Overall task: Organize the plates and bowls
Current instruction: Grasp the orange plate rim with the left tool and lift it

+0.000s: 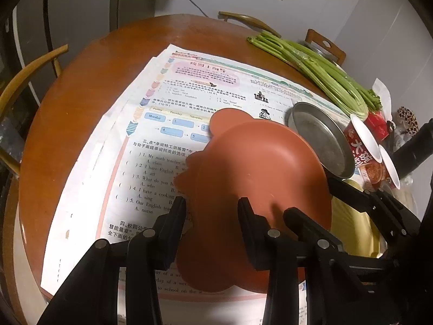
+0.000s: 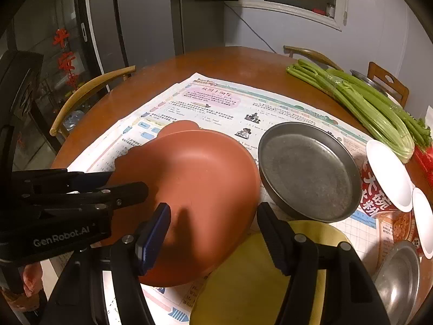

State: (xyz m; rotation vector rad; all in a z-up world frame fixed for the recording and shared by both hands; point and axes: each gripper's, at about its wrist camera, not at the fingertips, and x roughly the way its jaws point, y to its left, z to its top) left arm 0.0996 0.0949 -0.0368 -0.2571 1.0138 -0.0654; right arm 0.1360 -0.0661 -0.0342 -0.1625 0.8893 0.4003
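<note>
A terracotta plate with a lobed rim is tilted up off the newspaper. My left gripper straddles its near edge with jaws apart; in the right wrist view the left gripper looks pinched on the plate's left rim. My right gripper is open, its fingers over the plate's near edge and a yellow plate. A grey metal plate lies to the right. The right gripper's fingers show in the left wrist view.
Newspaper covers the round wooden table. Celery lies at the back right. Instant noodle cups and a small steel dish stand at the right. Wooden chairs ring the table.
</note>
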